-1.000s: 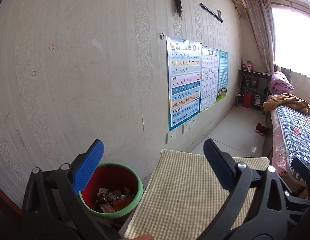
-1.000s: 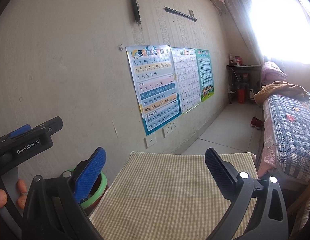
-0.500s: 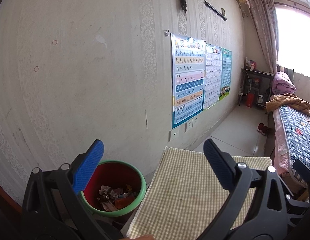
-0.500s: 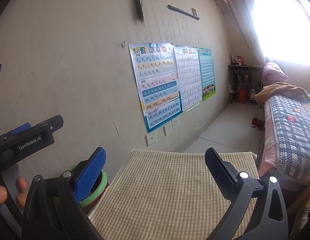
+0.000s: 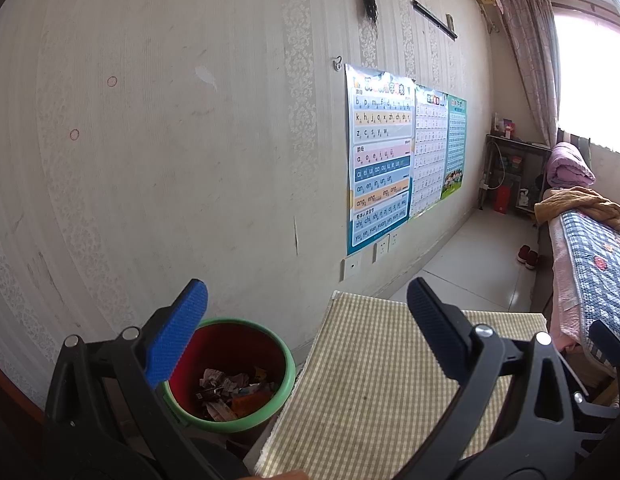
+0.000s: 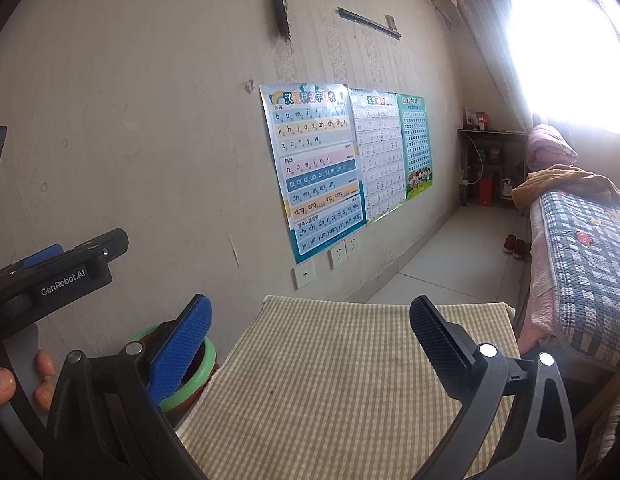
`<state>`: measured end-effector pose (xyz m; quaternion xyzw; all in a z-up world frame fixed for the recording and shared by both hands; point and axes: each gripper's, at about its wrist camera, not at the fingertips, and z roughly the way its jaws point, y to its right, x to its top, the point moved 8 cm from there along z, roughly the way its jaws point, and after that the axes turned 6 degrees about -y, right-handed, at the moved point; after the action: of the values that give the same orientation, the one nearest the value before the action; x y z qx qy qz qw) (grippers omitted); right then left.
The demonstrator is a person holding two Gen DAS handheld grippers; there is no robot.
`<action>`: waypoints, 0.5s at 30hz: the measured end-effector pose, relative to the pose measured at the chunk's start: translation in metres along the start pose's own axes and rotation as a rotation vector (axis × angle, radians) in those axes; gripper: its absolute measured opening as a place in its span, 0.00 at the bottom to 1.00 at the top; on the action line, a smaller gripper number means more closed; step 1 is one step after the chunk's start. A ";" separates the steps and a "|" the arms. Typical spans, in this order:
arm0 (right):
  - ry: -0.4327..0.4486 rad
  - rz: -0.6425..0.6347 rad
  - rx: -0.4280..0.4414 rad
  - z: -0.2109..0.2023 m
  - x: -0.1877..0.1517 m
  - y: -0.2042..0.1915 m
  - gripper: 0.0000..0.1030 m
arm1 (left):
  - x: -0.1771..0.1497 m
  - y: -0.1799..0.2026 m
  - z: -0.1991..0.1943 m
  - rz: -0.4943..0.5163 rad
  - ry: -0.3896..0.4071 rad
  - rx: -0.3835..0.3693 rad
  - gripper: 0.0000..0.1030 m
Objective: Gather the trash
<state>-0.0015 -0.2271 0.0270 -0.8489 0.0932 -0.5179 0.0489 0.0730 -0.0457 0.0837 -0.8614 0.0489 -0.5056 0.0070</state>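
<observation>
A red bin with a green rim (image 5: 245, 348) stands on the floor against the wall, left of the table. Crumpled paper and wrapper trash (image 5: 229, 392) lies in its bottom. In the right wrist view only part of the bin's rim (image 6: 203, 364) shows behind the left finger. My left gripper (image 5: 305, 336) is open and empty, held above the gap between bin and table. My right gripper (image 6: 310, 340) is open and empty above the table. The left gripper's body (image 6: 57, 272) shows at the left of the right wrist view.
A table with a yellow checked cloth (image 5: 382, 380) (image 6: 342, 380) lies below both grippers. Wall posters (image 5: 382, 160) hang behind it. A bed with a blue checked quilt (image 5: 594, 264) runs along the right. Red shoes (image 5: 526, 256) sit on the tiled floor.
Both views have shifted slightly, with the posters and bin drifting a little rightward in the frame. Both grippers stay open and empty.
</observation>
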 end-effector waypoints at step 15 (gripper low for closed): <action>-0.005 -0.002 0.001 0.000 -0.002 -0.003 0.93 | -0.001 0.000 0.001 0.003 -0.004 -0.001 0.95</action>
<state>-0.0017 -0.2242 0.0253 -0.8502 0.0919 -0.5160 0.0487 0.0735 -0.0456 0.0821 -0.8624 0.0503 -0.5036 0.0072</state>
